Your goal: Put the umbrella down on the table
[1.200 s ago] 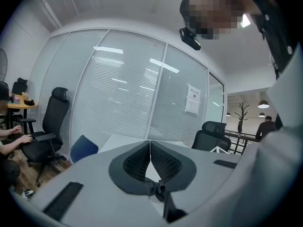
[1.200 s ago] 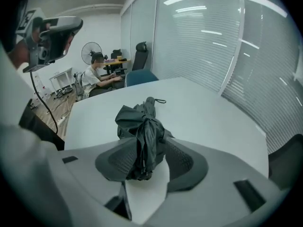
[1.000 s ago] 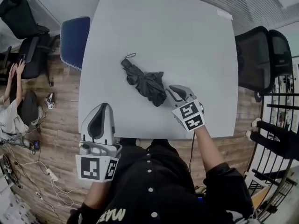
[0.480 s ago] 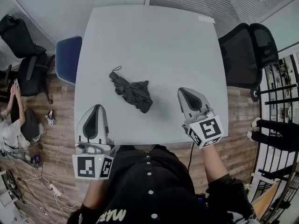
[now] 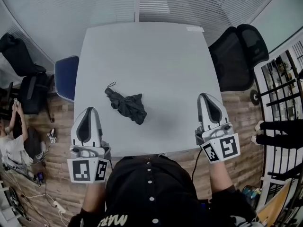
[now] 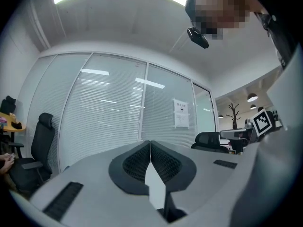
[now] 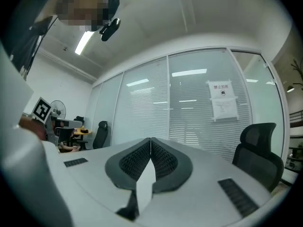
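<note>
The table (image 5: pixel 156 56) in front of me is pale grey and takes up most of the head view. Past its far edge stands a glass wall (image 6: pixel 109 112) hung with blinds. A black chair (image 5: pixel 236 56) sits at the table's right side and a blue chair (image 5: pixel 65 77) at its left, both on the wood floor (image 5: pixel 59 122).

I hold my left gripper (image 5: pixel 87 111) over the table's near left corner and my right gripper (image 5: pixel 209 96) over its near right corner. Both point away from me toward the glass. In the left gripper view, the left gripper's (image 6: pixel 150 143) ribbed pads meet along their whole length with nothing between them. The right gripper view shows the same for the right gripper (image 7: pixel 150 140): its jaws are pressed together and empty.

The umbrella (image 5: pixel 126 104) lies on the table, folded and black, with its cloth loosely bunched. It is left of centre and toward my side, between the two grippers and nearer the left one, and neither touches it. Its thin strap (image 5: pixel 111 84) loops out from the far end. A paper notice (image 7: pixel 222 100) hangs on the glass.
</note>
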`<control>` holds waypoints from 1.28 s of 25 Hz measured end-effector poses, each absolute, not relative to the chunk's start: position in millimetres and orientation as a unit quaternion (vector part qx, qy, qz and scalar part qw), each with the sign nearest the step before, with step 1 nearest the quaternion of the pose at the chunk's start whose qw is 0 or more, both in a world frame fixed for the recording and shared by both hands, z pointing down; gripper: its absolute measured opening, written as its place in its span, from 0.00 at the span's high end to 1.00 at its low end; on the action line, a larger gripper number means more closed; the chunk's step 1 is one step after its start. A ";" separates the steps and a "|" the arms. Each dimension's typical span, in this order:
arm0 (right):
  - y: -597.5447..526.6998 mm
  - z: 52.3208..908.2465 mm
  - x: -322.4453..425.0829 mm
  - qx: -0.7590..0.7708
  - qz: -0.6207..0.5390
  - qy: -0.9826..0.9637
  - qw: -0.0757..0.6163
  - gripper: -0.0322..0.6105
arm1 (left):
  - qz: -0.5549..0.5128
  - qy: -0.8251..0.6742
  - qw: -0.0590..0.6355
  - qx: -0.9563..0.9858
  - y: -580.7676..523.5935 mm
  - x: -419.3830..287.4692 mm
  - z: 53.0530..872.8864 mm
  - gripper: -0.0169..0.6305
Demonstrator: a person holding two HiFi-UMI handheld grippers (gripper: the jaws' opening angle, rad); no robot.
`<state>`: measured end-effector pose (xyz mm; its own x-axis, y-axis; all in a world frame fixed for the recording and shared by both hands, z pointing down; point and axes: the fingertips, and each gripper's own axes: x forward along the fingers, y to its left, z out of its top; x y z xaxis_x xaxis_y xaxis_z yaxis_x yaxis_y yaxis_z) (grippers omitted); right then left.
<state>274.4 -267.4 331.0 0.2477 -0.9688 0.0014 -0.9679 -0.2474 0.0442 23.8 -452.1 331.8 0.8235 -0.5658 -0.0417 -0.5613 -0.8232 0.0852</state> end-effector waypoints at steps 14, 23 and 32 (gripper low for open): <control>-199.2 293.6 316.6 0.852 -0.050 -0.521 -0.017 0.90 | -0.034 -0.299 0.005 0.954 -452.0 26.7 316.9 0.95; -189.2 297.5 322.6 0.864 -0.055 -0.500 -0.006 0.90 | -0.034 -0.301 0.003 0.953 -449.7 27.3 314.1 0.95; -200.8 296.2 309.1 0.854 -0.063 -0.517 0.007 0.90 | -0.038 -0.305 0.006 0.952 -446.0 21.2 314.5 0.95</control>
